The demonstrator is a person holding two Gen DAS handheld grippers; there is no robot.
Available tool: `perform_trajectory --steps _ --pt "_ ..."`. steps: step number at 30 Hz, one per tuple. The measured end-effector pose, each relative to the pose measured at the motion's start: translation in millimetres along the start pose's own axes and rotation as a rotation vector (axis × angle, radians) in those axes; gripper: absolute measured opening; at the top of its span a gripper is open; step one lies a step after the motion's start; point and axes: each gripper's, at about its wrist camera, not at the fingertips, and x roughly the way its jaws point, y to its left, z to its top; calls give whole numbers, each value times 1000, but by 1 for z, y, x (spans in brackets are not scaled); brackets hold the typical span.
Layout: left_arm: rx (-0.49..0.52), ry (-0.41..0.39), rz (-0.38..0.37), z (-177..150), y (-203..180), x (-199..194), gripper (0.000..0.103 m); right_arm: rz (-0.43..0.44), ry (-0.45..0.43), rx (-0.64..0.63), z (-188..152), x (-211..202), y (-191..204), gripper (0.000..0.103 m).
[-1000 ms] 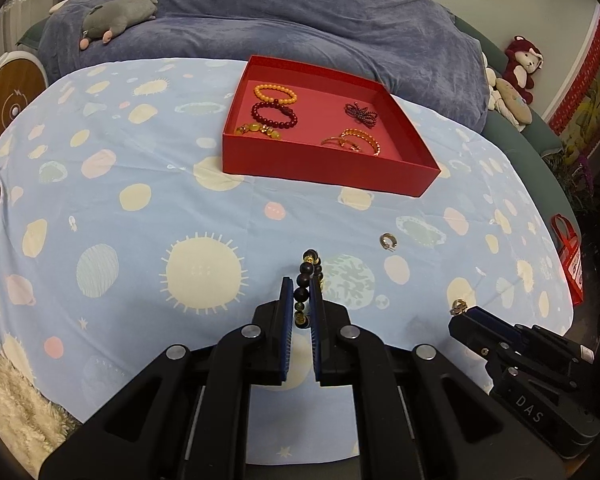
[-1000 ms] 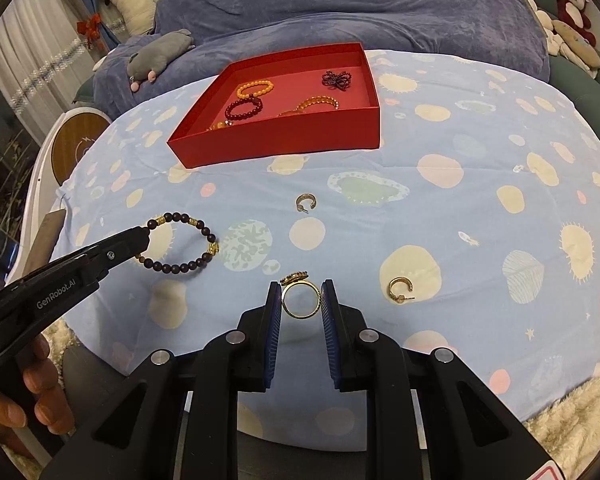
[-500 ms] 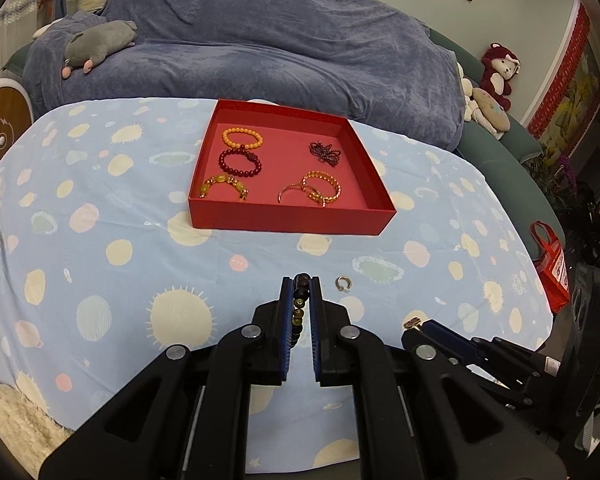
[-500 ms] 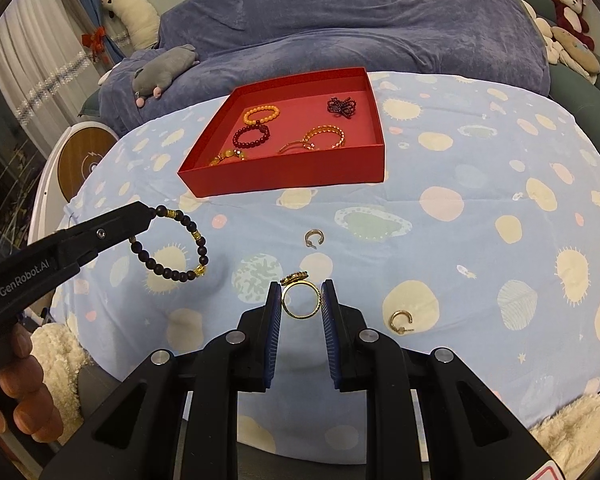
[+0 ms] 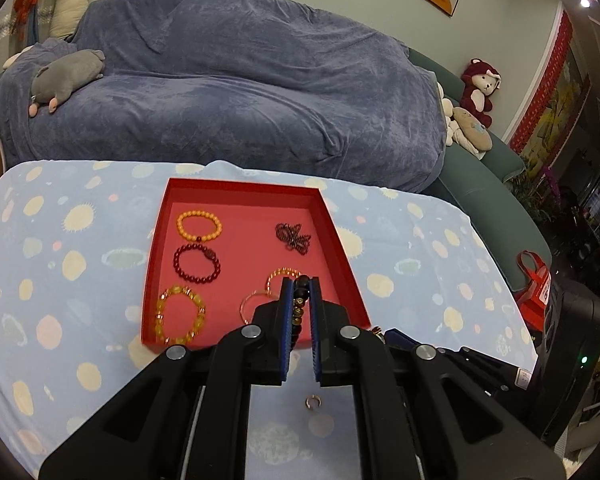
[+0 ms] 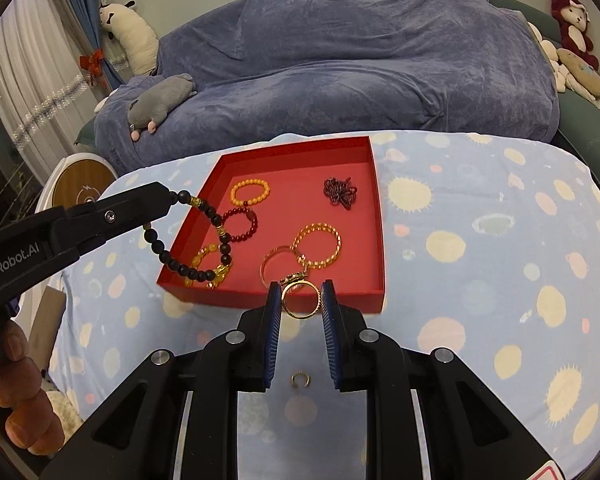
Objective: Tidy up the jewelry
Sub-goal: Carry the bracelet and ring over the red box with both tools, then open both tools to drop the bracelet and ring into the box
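Gold ring point(image 6: 299, 299) is pinched edgewise by the right gripper point(image 6: 300, 300), short of the red tray point(image 6: 374, 294). Left gripper point(image 5: 300, 304) clamps the dark bead bracelet point(image 6: 196, 236), dangling beyond it over the tray's near corner. Risk: early release drops either piece onto the cloth point(image 6: 480, 280).

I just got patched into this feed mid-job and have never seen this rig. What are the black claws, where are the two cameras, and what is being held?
No robot here: a person holds a two-finger gripper in each hand, with a fisheye camera on each looking along its fingers. The left gripper is shut on a black bead bracelet, hanging over the near left corner of the red tray. The right gripper pinches a gold ring at the tray's near wall. Five bracelets and a dark beaded piece lie inside. A small open ring lies on the spotted blue cloth.
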Motion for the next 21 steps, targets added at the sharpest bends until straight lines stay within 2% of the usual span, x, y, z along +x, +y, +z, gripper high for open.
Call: perform_trajectory --steps 4,9,14,21 --pt "-6 1 -2 24 6 31 8 -10 5 -22 28 29 -1 19" --pt "-35 38 -7 38 24 76 8 -21 21 -27 53 70 -7 19" --pt "-64 75 -3 39 44 114 8 -34 53 -31 63 108 -12 19" --pt "-80 109 32 35 63 144 8 -42 84 -12 71 142 -13 19"
